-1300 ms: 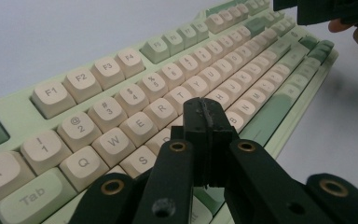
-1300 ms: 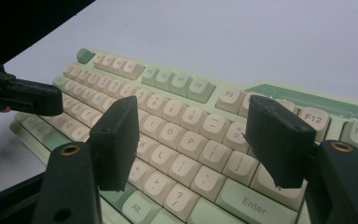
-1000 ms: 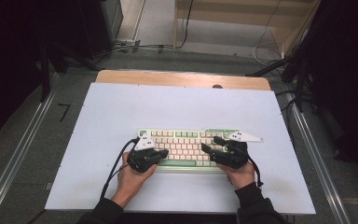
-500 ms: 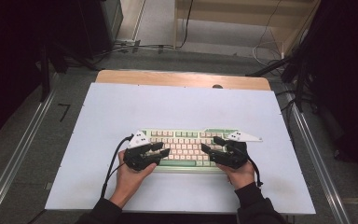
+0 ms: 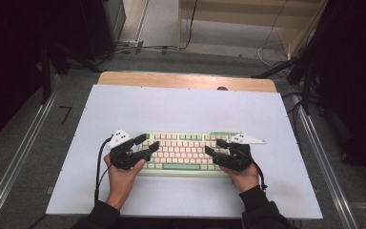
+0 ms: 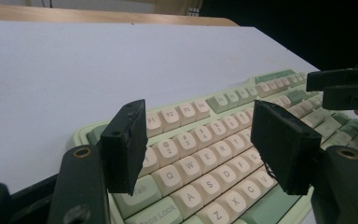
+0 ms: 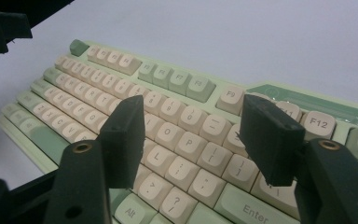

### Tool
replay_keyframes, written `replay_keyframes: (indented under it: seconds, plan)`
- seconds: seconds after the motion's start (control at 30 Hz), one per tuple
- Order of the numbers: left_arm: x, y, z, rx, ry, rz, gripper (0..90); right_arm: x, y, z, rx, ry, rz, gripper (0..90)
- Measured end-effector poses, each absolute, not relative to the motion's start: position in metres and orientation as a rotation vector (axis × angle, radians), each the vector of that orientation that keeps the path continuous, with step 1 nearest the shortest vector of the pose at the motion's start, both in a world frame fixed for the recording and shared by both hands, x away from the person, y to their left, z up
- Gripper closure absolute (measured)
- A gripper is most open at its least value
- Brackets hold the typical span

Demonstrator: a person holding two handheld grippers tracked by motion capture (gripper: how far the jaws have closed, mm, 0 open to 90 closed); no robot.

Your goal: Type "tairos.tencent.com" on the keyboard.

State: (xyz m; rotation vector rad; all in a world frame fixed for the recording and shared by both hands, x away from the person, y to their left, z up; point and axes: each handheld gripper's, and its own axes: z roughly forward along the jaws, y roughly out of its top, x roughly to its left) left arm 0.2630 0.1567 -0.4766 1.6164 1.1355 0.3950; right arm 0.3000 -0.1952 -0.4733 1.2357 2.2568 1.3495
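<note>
Keyboard (image 5: 183, 150) lay flat on the white table (image 5: 181, 107), near its front edge, long side across. Left gripper (image 5: 147, 145) hovered over the left keys, jaws apart after just opening, nothing between them. Right gripper (image 5: 212, 147) hovered over the right keys, jaws apart, just closing a little, clamping nothing.

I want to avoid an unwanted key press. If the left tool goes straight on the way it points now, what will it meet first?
Probably the keyboard. The left tool points low across its left half with open jaws, which have just been opening with nothing between them. The letter keys lie nearest ahead, though the height above them is unclear.
</note>
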Motion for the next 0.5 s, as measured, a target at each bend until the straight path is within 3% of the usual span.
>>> replay_keyframes:
  seconds: [0.27,0.5]
  plan:
    - [0.2614,0.1611,-0.4777,1.613,1.148,0.397,37.1,0.3018,-0.1907,-0.4708,1.214,2.264,1.369,56.5]
    - [0.2611,0.1624,-0.4787,1.609,1.160,0.397,37.3,0.3053,-0.1872,-0.4718,1.210,2.289,1.376,64.7]
